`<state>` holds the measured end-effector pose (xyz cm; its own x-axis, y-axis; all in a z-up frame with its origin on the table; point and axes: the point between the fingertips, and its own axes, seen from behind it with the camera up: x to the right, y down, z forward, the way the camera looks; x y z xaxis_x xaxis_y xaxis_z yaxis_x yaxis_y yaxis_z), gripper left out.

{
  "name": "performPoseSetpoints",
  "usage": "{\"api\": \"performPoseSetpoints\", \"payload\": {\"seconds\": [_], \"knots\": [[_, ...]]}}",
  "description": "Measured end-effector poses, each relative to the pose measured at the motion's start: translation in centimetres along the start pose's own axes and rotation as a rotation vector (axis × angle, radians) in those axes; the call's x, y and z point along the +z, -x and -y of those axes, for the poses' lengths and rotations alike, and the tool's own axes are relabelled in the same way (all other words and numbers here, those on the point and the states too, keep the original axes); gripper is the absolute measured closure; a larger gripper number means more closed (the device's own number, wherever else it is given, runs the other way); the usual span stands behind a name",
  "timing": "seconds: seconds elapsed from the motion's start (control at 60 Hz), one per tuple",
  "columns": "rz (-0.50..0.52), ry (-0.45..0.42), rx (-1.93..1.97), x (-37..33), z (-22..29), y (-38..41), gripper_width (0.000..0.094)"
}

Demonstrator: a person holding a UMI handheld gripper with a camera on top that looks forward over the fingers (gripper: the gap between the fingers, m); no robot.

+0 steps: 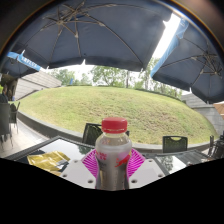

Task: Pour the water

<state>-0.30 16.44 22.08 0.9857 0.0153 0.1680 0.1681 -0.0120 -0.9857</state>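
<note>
A clear plastic bottle [113,155] with a red cap [114,125] and a pale label stands upright between my fingers, very close to the camera. My gripper [113,163] has its magenta pads [92,163] pressed against both sides of the bottle's body. The bottle's base is hidden below the fingers. No cup or other vessel shows in view.
A dark table [60,160] lies below with a yellow packet [46,160] on it to the left. Dark chairs [174,144] stand beyond it. Further off is a grassy slope [110,105] with trees. Large dark parasols [95,30] spread overhead.
</note>
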Motion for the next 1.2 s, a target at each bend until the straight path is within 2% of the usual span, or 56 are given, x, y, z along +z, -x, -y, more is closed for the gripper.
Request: {"api": "performPoseSetpoints", "payload": {"seconds": [0.067, 0.15, 0.283, 0.3, 0.317, 0.467, 0.517, 0.583, 0.65, 0.7, 0.883, 1.0, 1.2], "knots": [[0.054, 0.047, 0.111, -0.6, -3.8, 0.9, 0.0622], [0.078, 0.072, 0.051, -1.1, -8.6, 0.0, 0.0623], [0.135, 0.135, 0.122, -0.5, -12.9, 0.9, 0.0605], [0.136, 0.137, 0.119, -0.4, -12.6, 0.8, 0.0604], [0.136, 0.101, 0.127, -1.1, -12.5, 0.4, 0.0606], [0.134, 0.099, 0.134, -0.6, -12.4, 0.9, 0.0567], [0.131, 0.111, 0.128, -1.0, -12.4, 0.5, 0.0494], [0.125, 0.169, 0.104, -1.4, -12.8, 0.2, 0.0366], [0.117, 0.191, 0.109, -2.4, -12.5, -0.4, 0.0078], [0.114, 0.172, 0.131, -3.7, -11.3, -0.5, 0.0121], [0.092, 0.148, 0.104, -11.9, -10.0, -0.4, 0.01], [0.099, 0.133, 0.13, -17.9, -10.4, 0.9, 0.0101], [0.144, 0.148, 0.163, -24.2, -12.5, 3.7, 0.0097]]}}
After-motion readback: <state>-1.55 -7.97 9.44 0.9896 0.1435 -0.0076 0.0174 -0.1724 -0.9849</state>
